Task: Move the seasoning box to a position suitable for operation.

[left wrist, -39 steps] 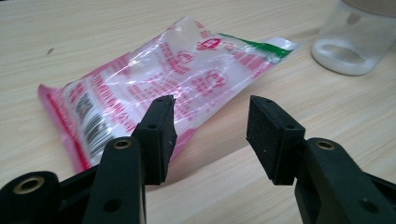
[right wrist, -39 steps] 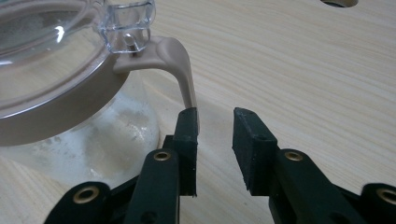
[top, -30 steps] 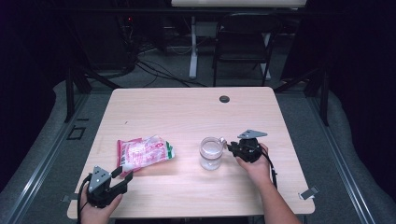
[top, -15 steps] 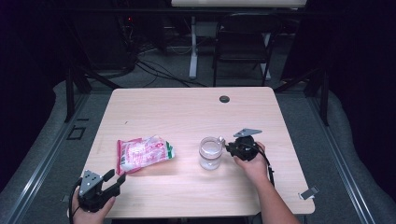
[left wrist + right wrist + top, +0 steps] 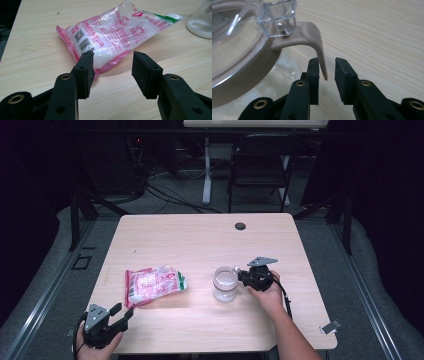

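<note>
The right gripper point(image 5: 327, 68) has just been opening its jaws around the beige latch tab point(image 5: 320, 56) of the clear jar point(image 5: 225, 283) mid-table, not clamping it (likely to flip the lid), while the left gripper point(image 5: 112, 72) waits open before the sugar bag point(image 5: 117, 35).

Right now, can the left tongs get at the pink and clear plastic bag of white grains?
Probably yes: the left tongs stand open just short of the pink and clear plastic bag, with bare wooden table between.
</note>
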`<state>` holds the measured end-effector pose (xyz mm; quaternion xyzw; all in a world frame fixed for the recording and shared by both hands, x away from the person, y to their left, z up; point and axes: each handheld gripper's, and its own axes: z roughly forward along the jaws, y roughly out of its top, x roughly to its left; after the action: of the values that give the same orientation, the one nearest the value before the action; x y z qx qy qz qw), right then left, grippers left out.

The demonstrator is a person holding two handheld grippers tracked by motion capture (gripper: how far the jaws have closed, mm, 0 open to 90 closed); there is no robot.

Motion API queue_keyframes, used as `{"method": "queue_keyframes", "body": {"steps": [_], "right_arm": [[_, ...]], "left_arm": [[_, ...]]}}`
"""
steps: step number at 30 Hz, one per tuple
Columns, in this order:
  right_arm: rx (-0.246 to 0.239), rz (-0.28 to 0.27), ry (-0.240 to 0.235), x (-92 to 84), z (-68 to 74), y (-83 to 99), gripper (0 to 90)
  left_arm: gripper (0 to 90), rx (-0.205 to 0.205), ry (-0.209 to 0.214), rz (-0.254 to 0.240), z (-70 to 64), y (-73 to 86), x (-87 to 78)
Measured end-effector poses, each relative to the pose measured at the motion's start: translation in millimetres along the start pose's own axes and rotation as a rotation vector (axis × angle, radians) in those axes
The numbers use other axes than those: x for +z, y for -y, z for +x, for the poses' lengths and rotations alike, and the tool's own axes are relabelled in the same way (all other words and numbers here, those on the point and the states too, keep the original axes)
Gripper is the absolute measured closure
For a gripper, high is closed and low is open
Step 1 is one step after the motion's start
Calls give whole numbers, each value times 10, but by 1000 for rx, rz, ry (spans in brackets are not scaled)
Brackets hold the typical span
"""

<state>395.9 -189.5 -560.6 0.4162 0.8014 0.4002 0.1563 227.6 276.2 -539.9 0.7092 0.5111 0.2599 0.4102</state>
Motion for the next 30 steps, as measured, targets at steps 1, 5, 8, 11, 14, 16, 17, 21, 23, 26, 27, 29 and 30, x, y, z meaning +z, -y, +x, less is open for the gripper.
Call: {"method": "queue_keyframes", "body": {"steps": [1,5,8,11,14,16,17,21,23,26,27,29,30], "right_arm": [[6,-1,-5,13,-14,-1,737],[14,-8,-27,55,-36,-15,738],[4,-7,-23,100,-18,-35,751],[-8,-1,-26,141,-3,-46,782],[-18,12,-27,153,8,-67,816],[-26,19,-23,156,18,-78,827],[-44,25,-1,158,44,-87,839],[-70,29,32,154,85,-92,849],[-66,31,33,151,86,-91,849],[-65,37,45,138,104,-88,852],[-64,38,53,132,116,-85,852],[-67,36,75,99,150,-85,851],[-67,36,75,99,150,-85,851]], "left_arm": [[523,-1,-3,0,5,6,-9],[524,-10,-14,2,26,29,-37],[524,-15,-20,-4,37,40,-60],[526,-17,-24,-4,39,49,-79],[527,-9,-27,-3,33,52,-92],[527,-7,-27,-9,27,49,-102],[527,-7,-27,-9,25,47,-106],[527,0,-26,-3,13,44,-101],[527,4,-21,-8,-4,41,-93],[527,21,-18,-9,-24,30,-80],[527,25,-16,-4,-30,24,-78],[527,32,-9,-6,-44,15,-60],[527,34,-6,-8,-53,9,-48]]}}
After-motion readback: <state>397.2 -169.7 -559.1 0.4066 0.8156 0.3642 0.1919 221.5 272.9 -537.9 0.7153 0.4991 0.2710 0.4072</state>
